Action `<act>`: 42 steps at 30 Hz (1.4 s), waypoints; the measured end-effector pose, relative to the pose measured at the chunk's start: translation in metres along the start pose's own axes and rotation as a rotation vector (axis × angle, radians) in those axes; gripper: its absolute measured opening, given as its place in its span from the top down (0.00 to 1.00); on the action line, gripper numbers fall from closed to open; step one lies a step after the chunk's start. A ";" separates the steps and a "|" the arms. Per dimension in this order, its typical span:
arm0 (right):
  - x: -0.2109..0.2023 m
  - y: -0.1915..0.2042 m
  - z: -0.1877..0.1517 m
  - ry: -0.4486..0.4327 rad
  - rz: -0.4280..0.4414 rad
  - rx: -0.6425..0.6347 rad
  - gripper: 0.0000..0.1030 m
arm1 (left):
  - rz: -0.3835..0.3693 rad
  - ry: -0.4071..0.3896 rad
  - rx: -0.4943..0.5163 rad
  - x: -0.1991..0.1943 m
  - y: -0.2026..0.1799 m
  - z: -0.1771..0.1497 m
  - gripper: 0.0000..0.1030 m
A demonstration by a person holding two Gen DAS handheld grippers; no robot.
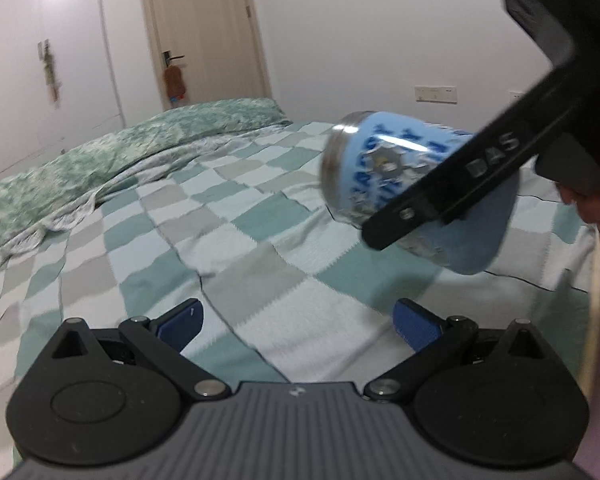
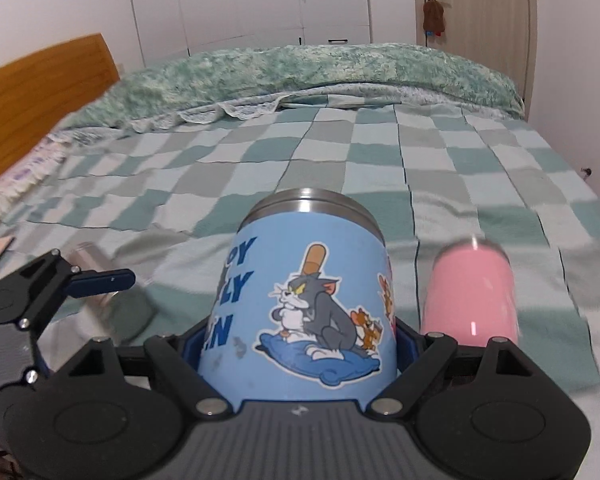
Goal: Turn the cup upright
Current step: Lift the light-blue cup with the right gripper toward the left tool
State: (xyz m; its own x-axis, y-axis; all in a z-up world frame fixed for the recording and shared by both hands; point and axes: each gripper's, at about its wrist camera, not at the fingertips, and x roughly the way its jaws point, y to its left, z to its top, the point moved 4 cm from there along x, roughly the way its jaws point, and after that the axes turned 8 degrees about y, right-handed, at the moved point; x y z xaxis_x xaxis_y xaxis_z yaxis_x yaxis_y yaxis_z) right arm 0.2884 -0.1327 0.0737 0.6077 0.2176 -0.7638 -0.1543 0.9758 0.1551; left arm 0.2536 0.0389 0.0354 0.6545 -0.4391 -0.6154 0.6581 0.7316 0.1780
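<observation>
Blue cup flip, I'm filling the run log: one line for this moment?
right gripper: shut on blue cup | cup: lifted, tilted | left gripper: open, idle

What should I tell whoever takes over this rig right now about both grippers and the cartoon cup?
Right gripper: shut on the blue cartoon-printed metal cup, gripped across its wide end.
Left gripper: open, holding nothing, above the green checkered bedspread.
Cup: lifted off the bed, tilted, steel-rimmed narrow end pointing away from the right gripper.
Nearby: a pink cup on the bed to the right.
Done: cup grasped and raised.
Left: finish turning it upright, set it down, release.
</observation>
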 end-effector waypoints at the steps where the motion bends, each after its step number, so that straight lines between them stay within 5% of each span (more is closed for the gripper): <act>1: -0.006 -0.001 -0.008 0.000 0.014 0.014 0.17 | 0.010 0.008 -0.005 -0.006 -0.004 -0.004 0.00; 14: 0.009 0.003 -0.111 0.139 0.058 0.037 0.17 | 0.235 0.096 -0.214 -0.086 -0.044 -0.067 0.00; 25: 0.008 0.007 -0.114 0.128 0.080 0.001 0.16 | 0.362 0.137 -0.329 -0.118 -0.070 -0.075 0.00; 29: -0.016 0.002 -0.113 0.061 0.167 -0.013 0.01 | 0.380 0.130 -0.346 -0.127 -0.082 -0.069 0.00; 35: -0.066 -0.030 -0.114 -0.091 0.261 -0.047 0.00 | 0.388 0.126 -0.397 -0.127 -0.106 -0.052 0.00; 42: -0.089 -0.089 -0.117 -0.192 0.195 -0.121 0.00 | 0.318 0.139 -0.461 -0.105 -0.133 -0.015 0.00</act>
State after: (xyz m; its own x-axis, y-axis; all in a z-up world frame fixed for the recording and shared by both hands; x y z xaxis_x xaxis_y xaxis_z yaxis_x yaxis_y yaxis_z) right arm 0.1565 -0.2414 0.0546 0.6921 0.4124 -0.5924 -0.3675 0.9077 0.2025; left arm 0.0913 -0.0044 0.0650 0.7182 -0.1103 -0.6871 0.1860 0.9819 0.0368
